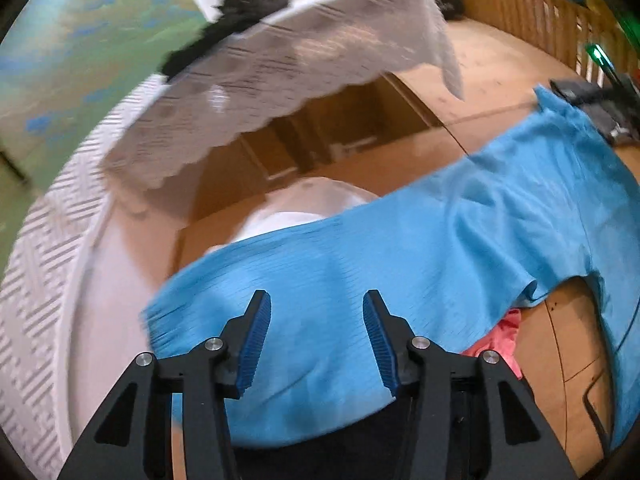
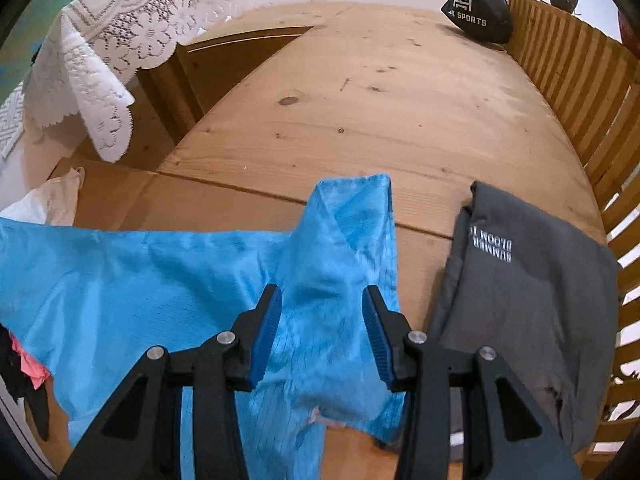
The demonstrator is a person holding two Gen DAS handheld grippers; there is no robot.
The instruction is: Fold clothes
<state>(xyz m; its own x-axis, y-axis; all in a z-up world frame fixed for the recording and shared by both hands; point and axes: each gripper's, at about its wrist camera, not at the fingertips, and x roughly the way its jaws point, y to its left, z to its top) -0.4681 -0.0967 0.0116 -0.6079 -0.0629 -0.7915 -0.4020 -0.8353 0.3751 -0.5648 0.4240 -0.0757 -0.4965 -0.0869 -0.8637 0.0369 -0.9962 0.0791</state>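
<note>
Both my jaws stand apart, holding nothing: my left gripper (image 1: 317,312) and right gripper (image 2: 322,306) hover over the blue shirt (image 2: 192,276), spread flat for folding.

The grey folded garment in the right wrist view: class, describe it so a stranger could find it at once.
Start at the wooden table and follow its slatted railing. Beside that lies the grey garment, right of the blue shirt. Only it bears white lettering.

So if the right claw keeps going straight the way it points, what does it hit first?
Most likely the blue shirt: its folded sleeve lies between the open right claw fingers, though depth is unclear.
</note>
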